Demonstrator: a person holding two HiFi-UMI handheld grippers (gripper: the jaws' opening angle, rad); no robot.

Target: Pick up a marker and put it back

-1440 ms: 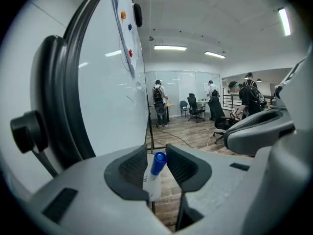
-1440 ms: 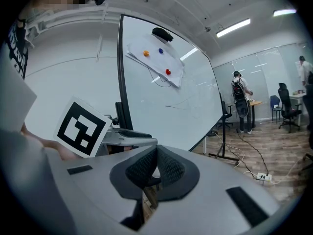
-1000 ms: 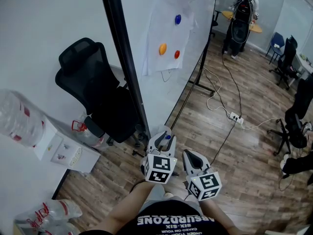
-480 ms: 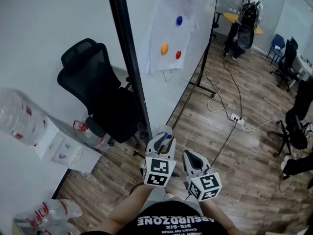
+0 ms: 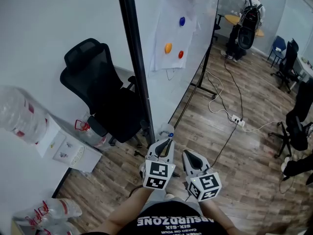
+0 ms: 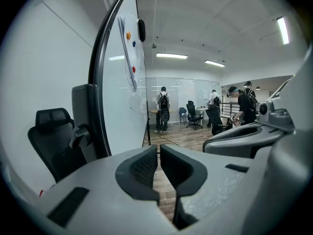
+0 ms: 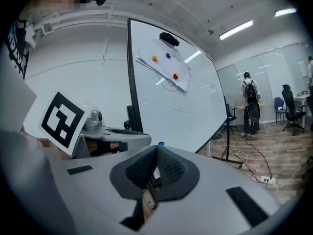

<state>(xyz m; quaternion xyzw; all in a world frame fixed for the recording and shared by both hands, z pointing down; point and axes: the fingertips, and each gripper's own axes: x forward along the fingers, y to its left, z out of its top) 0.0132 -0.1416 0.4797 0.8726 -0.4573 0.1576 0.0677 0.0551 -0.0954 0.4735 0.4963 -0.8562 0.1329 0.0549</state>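
A marker with a blue cap (image 5: 167,129) rests at the foot of the whiteboard (image 5: 195,58), just beyond the tips of my left gripper (image 5: 167,142). In the right gripper view its blue cap (image 7: 161,143) peeks past the left gripper. The left gripper (image 6: 159,153) has just been closing its jaws; its pads stand almost together, with only floor showing through the thin slit. My right gripper (image 5: 188,154) hangs beside it, a little nearer to me. Its pads (image 7: 168,168) meet at the tips and hold nothing.
A black office chair (image 5: 98,92) stands left of the whiteboard's black post (image 5: 137,67). A paper sheet with coloured magnets (image 5: 171,38) hangs on the board. A white box (image 5: 63,148) is at the left. Cables and a power strip (image 5: 235,117) cross the wood floor; people (image 5: 250,13) stand far off.
The blue-capped marker was between the left gripper's jaws; now it lies free beyond their tips. Those jaws have closed and the left gripper has drawn back a little. The right gripper kept still.
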